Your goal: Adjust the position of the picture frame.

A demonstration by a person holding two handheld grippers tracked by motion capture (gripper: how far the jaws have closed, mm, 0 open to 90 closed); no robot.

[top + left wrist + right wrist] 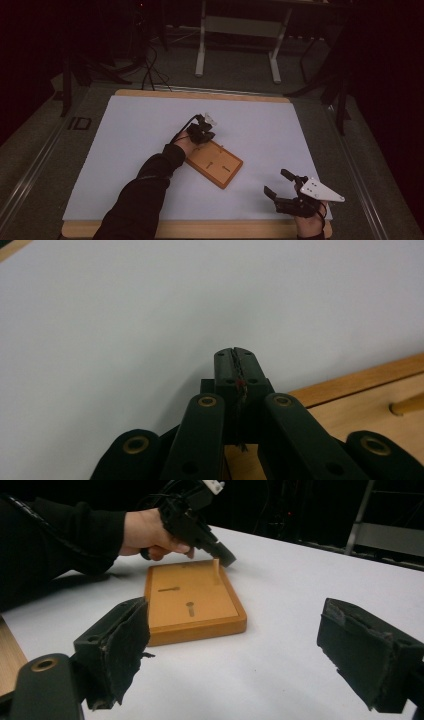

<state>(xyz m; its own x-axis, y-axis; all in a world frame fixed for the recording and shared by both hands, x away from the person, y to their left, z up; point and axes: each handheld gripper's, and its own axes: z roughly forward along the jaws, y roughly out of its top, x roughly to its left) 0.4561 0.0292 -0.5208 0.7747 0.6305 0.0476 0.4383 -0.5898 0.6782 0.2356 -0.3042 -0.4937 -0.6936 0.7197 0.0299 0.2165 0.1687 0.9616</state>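
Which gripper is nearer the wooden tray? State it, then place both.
Left. The left gripper is at the wooden tray's far corner, jaws shut beside a small wooden peg there. The right gripper hangs open off the tray's near right side, well clear of it.

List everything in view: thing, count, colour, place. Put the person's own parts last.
Wooden tray: one, orange-brown, middle of the sheet, set at an angle.
Peg: one, pale wood, upright at the tray's far edge, beside the left gripper's tip.
Slots: two, dark, in the tray's floor.
White sheet: one, covering the table.
Table: one, wood edge showing round the sheet.
Frame legs: two, white, on the floor beyond.
Left gripper: black, shut, over the tray's far corner.
Right gripper: black, open, near right edge.
Sleeve: black, on the left arm.
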